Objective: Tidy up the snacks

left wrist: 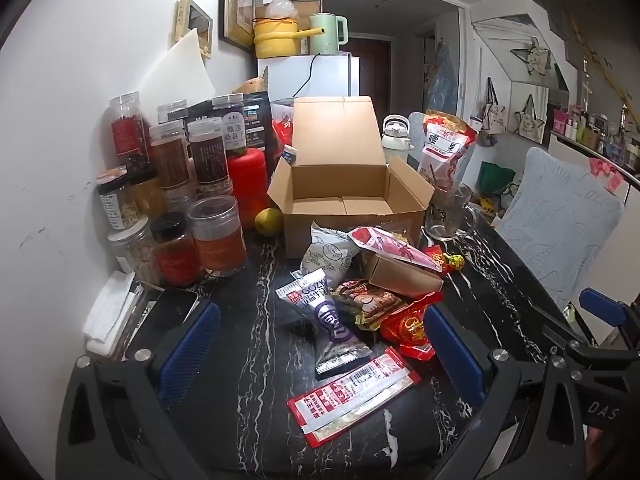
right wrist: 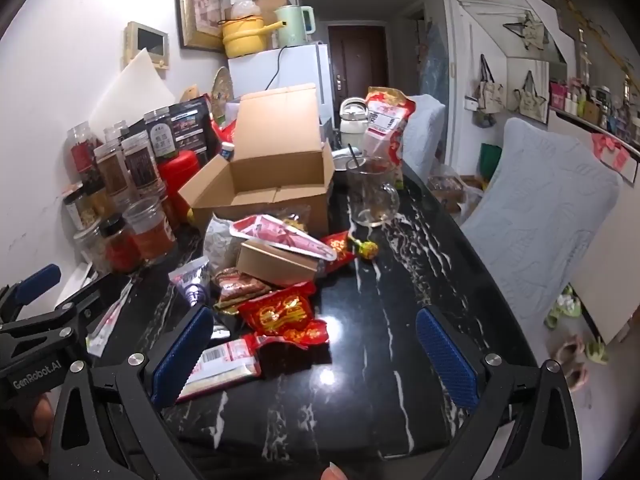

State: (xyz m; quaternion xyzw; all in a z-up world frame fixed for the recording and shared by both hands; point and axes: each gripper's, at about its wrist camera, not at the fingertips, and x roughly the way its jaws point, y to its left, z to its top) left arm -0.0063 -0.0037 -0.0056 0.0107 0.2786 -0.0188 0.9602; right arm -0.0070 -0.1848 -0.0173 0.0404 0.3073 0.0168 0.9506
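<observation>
Left wrist view
My left gripper (left wrist: pixel 320 344): released, jaws wide, nothing between them.
Cardboard box (left wrist: pixel 352 184): open, empty, on the black marble table (left wrist: pixel 492 280).
Snack packets (left wrist: pixel 360 292): a heap just in front of the box.
Jars (left wrist: pixel 172 200): left of the box.

Right wrist view
My right gripper (right wrist: pixel 316 356): released, holding nothing.
Red packet (right wrist: pixel 284 312): in front of the box (right wrist: pixel 264 184), near my left finger.
Glass mug (right wrist: pixel 372 196): right of the box.

Ahead of the tongs, a glossy black marble-look tabletop (left wrist: pixel 256 360) carries shiny foil and plastic snack packets (left wrist: pixel 408 326), a matt brown cardboard box (left wrist: pixel 344 196) and a clear glass mug (left wrist: pixel 450 216).
</observation>
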